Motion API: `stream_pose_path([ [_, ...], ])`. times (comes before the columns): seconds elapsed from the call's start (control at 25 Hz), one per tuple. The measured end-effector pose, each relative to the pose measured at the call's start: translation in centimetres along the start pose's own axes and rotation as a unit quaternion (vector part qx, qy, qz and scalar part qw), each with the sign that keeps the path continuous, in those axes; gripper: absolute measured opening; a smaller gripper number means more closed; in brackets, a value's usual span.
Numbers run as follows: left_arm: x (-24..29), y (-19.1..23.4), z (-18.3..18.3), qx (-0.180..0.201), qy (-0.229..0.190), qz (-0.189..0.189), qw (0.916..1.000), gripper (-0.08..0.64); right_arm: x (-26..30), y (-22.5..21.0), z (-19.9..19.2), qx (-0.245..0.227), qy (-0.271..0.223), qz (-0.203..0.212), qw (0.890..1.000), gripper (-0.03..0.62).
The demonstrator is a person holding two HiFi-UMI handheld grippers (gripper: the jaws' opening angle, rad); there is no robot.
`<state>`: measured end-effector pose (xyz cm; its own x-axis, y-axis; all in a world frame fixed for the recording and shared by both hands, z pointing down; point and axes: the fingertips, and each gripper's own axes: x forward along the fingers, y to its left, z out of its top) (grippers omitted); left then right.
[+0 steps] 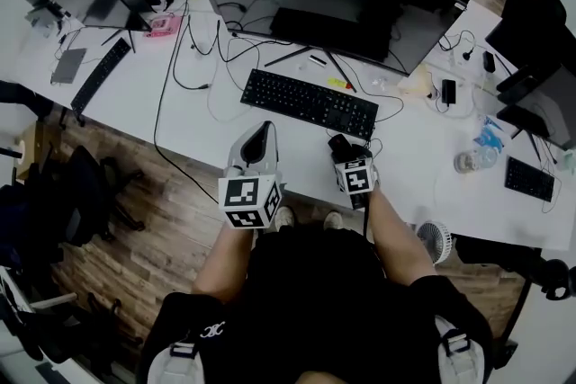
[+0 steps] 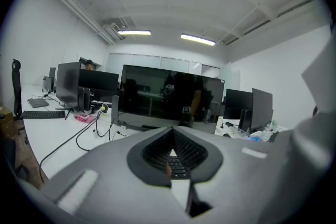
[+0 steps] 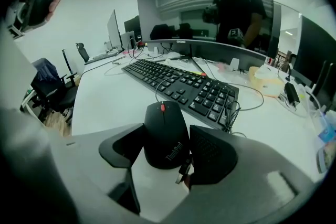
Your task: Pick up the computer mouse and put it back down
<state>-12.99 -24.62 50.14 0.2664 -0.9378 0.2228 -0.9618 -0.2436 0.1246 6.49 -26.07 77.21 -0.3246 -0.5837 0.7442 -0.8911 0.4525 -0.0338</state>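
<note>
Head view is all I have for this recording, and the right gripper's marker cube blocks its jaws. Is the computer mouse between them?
Observer: Yes. In the right gripper view the computer mouse sits between the jaws of the right gripper, with both jaws against its sides.
Operator: Which way does it face?
Observer: Its red scroll wheel points away from the gripper, toward the keyboard.
Operator: And the left gripper?
Observer: In the left gripper view the jaws of the left gripper are together, with nothing between them.
</note>
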Motion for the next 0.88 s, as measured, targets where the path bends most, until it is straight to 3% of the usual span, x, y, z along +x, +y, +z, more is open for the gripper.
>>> stream_pose_path([
  [0.24,0.5,-0.5,0.1,0.002,-0.003,-0.008,1.0,0.052,-2.2,-0.6,3.0,0.015,-0.083,-0.013,0.996,0.272],
  [0.44,1.0,-1.2,0.8,0.006,-0.013,-0.017,0.9998,0.052,-6.3,-1.2,7.4,0.032,-0.17,-0.032,0.984,0.27],
  [0.88,1.7,-3.7,2.3,0.011,-0.037,-0.043,0.9984,0.052,-17.0,-2.5,17.4,0.046,-0.353,-0.057,0.933,0.259],
])
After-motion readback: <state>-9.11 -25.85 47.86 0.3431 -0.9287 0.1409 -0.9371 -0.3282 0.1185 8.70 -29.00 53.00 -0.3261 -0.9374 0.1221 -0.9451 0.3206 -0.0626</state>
